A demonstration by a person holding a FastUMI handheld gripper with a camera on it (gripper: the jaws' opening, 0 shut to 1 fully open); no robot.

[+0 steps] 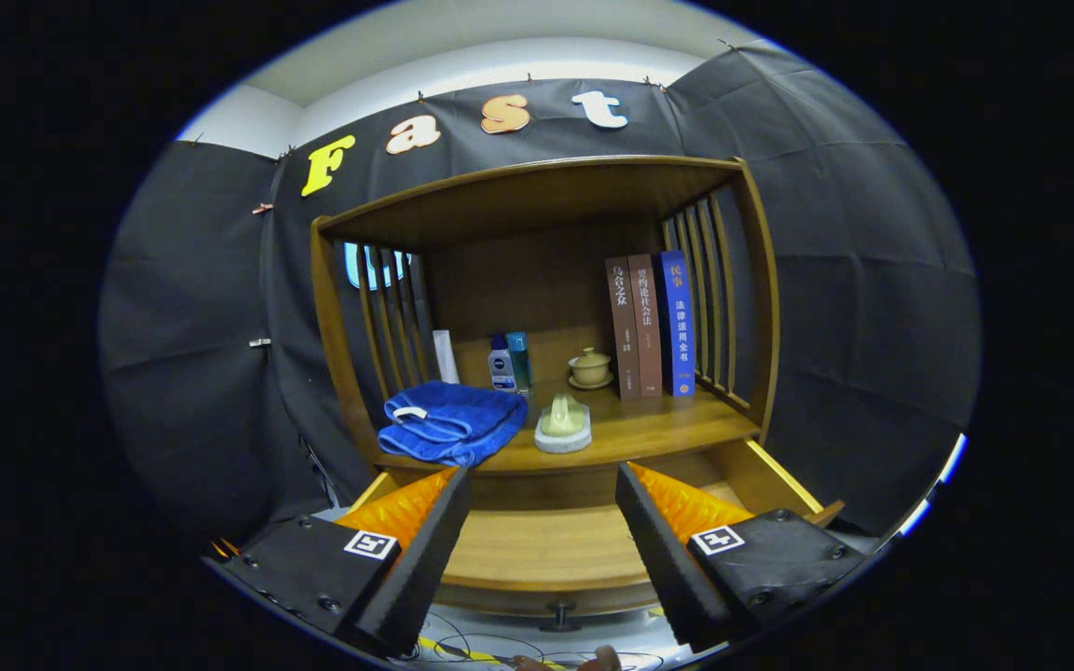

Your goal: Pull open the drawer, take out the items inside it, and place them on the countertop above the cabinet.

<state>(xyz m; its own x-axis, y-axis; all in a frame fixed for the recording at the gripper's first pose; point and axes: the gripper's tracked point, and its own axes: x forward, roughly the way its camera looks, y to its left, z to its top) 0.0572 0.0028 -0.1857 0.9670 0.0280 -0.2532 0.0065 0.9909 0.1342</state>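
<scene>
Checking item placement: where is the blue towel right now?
In the gripper view the blue towel lies folded on the countertop, beyond the open gripper, beside the small green dish.

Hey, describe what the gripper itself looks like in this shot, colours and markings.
The gripper has two wedge-shaped black fingers with ribbed inner pads and orange ridged backs. Each sits on a black block with screws, carrying a small square black-and-white marker tag.

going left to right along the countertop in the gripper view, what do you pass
blue towel → white-capped bottle → teal bottle → pale green item on a white base → lidded cup on a saucer → two brown books → blue book. The gripper is open over the pulled-out drawer.
</scene>
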